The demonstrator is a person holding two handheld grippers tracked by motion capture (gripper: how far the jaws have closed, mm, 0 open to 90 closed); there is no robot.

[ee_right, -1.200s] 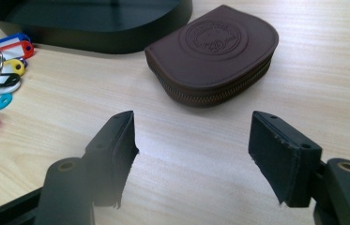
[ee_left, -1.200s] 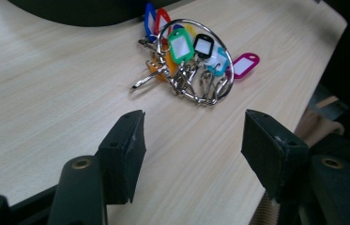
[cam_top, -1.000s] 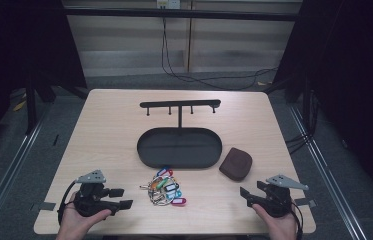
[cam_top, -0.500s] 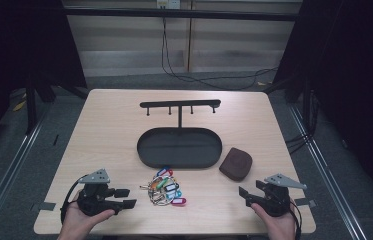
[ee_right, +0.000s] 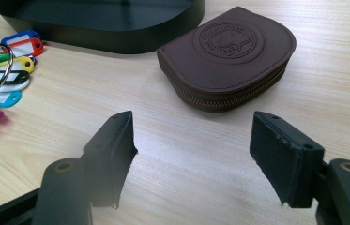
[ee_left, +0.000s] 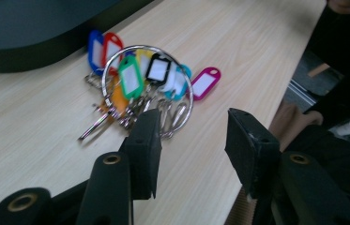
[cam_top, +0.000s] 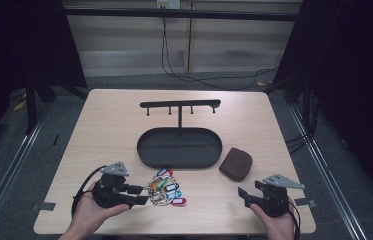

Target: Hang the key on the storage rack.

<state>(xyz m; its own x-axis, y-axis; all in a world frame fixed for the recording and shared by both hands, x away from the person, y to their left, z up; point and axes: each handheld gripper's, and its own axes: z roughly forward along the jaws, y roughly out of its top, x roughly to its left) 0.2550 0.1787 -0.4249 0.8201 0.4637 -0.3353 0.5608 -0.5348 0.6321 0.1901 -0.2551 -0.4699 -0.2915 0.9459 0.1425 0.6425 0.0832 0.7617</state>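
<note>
The left gripper (cam_top: pixel 143 194) sits low over the table (cam_top: pixel 104 130) with its jaws parted and nothing between the pads; they have just been closing. Just ahead of those jaws lies the key ring (ee_left: pixel 147 79) with its coloured tags, flat on the wood; in the left gripper view one pad's tip overlaps the ring's near edge, though contact cannot be told. The right gripper (cam_top: pixel 245 196) is held with its jaws spread wide and empty. Beyond its jaws, a little apart, rests the brown zip pouch (ee_right: pixel 229 56), and to the left of them the tags show again. Farther off behind both lies the black oval tray (cam_top: pixel 146 150), and past it the black hook rack (cam_top: pixel 180 104).
</note>
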